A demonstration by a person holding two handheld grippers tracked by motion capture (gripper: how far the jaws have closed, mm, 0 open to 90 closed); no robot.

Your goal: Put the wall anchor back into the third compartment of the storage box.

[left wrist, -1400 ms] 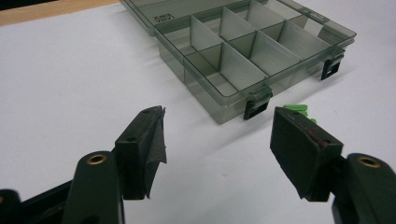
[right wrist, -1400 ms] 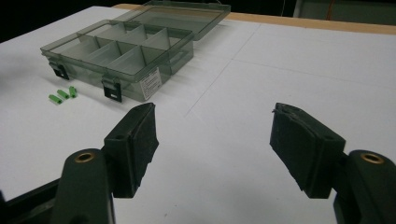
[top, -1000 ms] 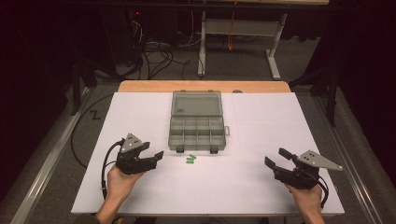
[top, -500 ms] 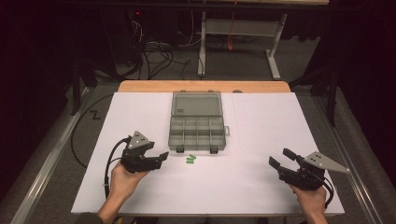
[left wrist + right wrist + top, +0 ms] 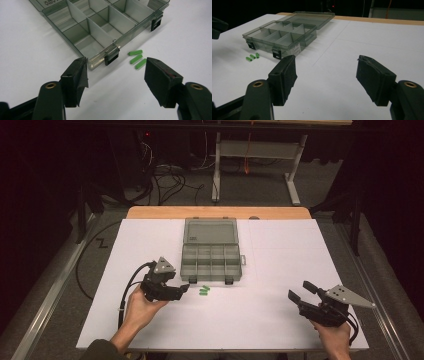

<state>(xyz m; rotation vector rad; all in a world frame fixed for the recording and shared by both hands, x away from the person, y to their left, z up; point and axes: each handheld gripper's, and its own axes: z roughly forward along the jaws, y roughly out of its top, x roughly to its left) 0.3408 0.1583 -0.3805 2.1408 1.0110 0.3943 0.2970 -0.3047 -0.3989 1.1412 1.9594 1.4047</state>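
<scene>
Left tool (image 5: 184,288), jaws apart, faces three green pegs (image 5: 136,59) at 12 o'clock; right tool (image 5: 298,292) apart; organizer box (image 5: 211,255) label illegible.

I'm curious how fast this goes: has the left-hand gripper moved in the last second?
Yes. In the high view the left gripper has crept right, toward the green pieces lying in front of the open box, which stayed put.

A lab or test workshop, dimly lit. A table (image 5: 280,320) covered in white sheeting, with a wooden strip bare along its far edge, stands on grey carpet. Beyond that far edge, loose cables (image 5: 165,175) trail over the floor beside a metal bench frame (image 5: 255,150); darkness surrounds everything.
</scene>
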